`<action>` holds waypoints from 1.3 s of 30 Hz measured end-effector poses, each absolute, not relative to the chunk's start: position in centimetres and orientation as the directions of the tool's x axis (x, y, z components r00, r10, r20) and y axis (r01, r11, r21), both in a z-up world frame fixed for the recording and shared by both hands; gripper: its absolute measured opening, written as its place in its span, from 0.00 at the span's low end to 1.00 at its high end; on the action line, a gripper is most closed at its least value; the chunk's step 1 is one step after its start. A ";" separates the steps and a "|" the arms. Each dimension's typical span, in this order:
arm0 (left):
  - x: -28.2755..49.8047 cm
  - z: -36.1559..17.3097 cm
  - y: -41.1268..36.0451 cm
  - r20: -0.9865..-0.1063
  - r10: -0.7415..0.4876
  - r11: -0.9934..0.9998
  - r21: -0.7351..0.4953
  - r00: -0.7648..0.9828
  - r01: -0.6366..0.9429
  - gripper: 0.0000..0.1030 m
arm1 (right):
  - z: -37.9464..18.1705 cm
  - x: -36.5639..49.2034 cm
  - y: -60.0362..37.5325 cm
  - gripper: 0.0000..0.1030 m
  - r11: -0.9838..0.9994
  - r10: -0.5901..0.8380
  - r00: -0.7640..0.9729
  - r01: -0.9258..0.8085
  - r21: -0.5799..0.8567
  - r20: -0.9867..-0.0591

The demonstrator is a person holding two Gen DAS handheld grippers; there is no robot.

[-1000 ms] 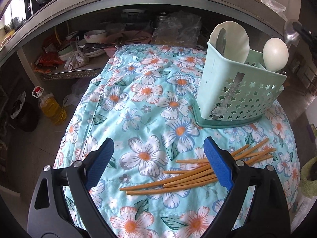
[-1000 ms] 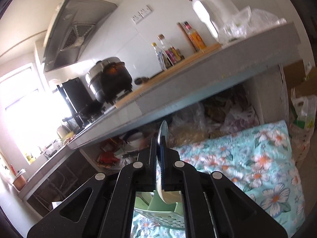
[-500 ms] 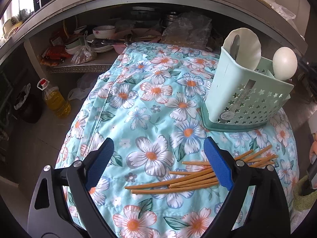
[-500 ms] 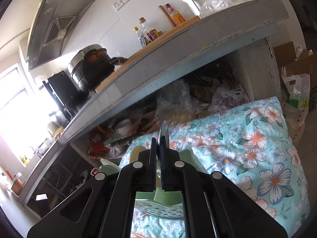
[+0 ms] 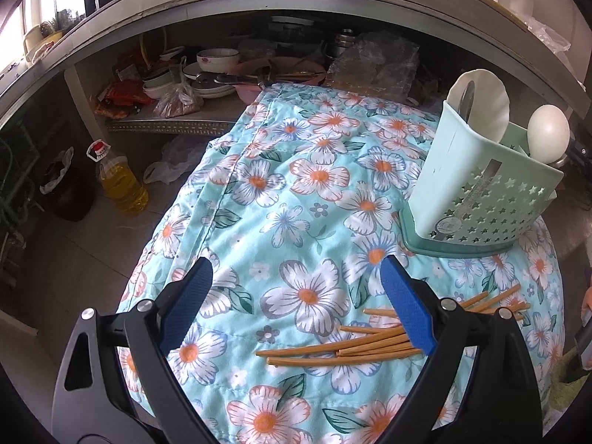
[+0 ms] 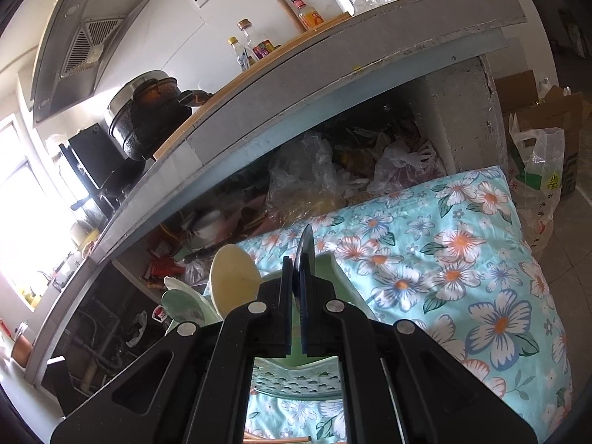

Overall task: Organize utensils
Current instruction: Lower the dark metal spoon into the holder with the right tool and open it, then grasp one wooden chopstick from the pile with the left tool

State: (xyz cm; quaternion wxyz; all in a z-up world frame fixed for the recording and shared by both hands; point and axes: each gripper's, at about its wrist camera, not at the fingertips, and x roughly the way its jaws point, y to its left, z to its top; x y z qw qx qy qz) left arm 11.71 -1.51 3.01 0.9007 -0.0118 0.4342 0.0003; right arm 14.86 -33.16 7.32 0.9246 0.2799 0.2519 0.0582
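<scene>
My left gripper [image 5: 296,270] hangs open over the floral cloth [image 5: 296,185], nothing between its blue pads. Several wooden chopsticks [image 5: 351,351] lie loose on the cloth, partly under its right finger. A mint utensil holder [image 5: 477,199] stands at the right with a white scalloped spoon [image 5: 481,100] and a round white spoon [image 5: 548,133] in it. My right gripper [image 6: 296,266] is shut on a thin metal spoon [image 6: 307,244], seen edge-on, just above the holder's rim [image 6: 327,261]. A cream spoon [image 6: 233,277] stands to the left of the fingers.
A grey counter [image 6: 333,74] overhangs the far side, with bowls [image 5: 218,59] and bags on the shelf below it. An oil bottle [image 5: 120,181] stands on the floor at the left. Bags and boxes [image 6: 536,170] sit beyond the cloth's right edge.
My right gripper has sunk with the metal spoon, tipping downward until the holder and its spoons show beside the fingers. The left gripper has barely shifted.
</scene>
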 end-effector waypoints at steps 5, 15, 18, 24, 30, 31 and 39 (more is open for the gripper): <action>11.7 3.1 -1.3 -0.780 -0.001 1.000 -0.016 0.626 -0.018 0.85 | 7.3 14.5 -33.1 0.04 0.843 0.237 0.867 0.041 0.537 -0.438; 11.7 3.1 -1.1 -0.777 0.011 1.000 -0.006 0.629 -0.024 0.85 | 8.1 14.2 -32.7 0.05 0.866 0.216 0.862 0.047 0.497 -0.458; 11.7 3.0 -1.1 -0.777 0.011 1.000 -0.003 0.630 -0.021 0.85 | 9.0 13.5 -32.3 0.07 0.885 0.190 0.869 0.050 0.462 -0.457; 11.3 3.1 -1.2 -0.764 -0.017 1.000 -0.003 0.645 0.022 0.87 | 11.4 10.1 -32.0 0.33 0.920 0.081 0.912 0.087 0.382 -0.403; 11.1 3.0 -1.1 -0.749 -0.113 0.994 -0.075 0.653 0.086 0.89 | 12.0 6.1 -31.9 0.42 0.928 0.064 0.917 0.092 0.362 -0.395; 11.1 2.8 -1.1 -0.746 -0.135 0.991 -0.092 0.652 0.100 0.89 | 11.4 5.6 -31.8 0.42 0.923 0.083 0.905 0.087 0.374 -0.417; 10.3 1.5 -0.6 -0.699 -0.297 0.955 -0.223 0.650 0.196 0.92 | 1.0 4.3 -30.9 0.43 0.750 0.358 0.690 0.190 0.634 -0.630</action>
